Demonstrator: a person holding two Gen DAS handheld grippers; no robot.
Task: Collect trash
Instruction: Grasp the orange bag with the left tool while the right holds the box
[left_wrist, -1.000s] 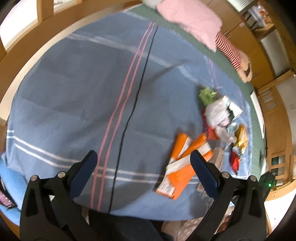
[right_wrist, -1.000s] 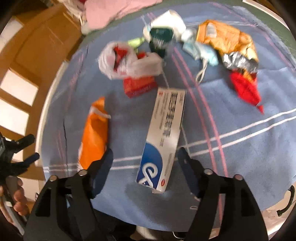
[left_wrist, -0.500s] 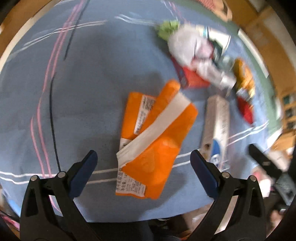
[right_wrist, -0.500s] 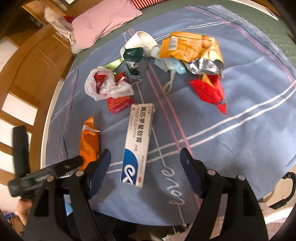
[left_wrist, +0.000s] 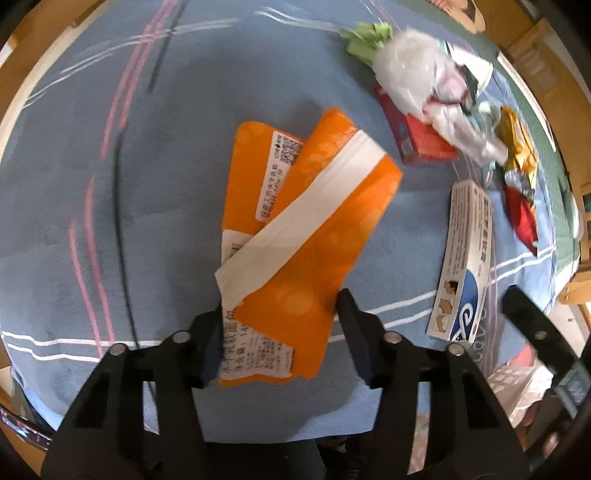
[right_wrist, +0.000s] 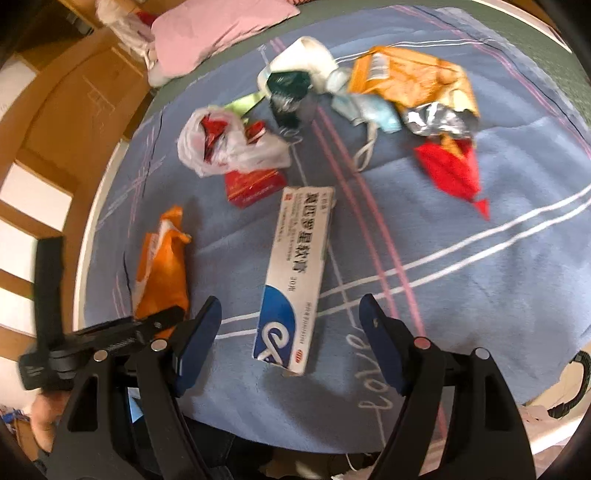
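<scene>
fingers (left_wrist: 212, 341) just closing round orange packet (left_wrist: 314, 236) (left gripper (left_wrist: 279, 332) pointing steeply down)

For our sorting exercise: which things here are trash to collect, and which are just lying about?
Trash to collect:
orange packet
white-and-blue carton
red box
white plastic bag
red wrapper
face mask

Lying about:
blue blanket
pink pillow

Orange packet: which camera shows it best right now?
The left wrist view: the orange packet lies flat and central, labels showing, its near end between the left gripper fingers. The right wrist view shows it edge-on at left, partly hidden behind the left gripper.
</scene>
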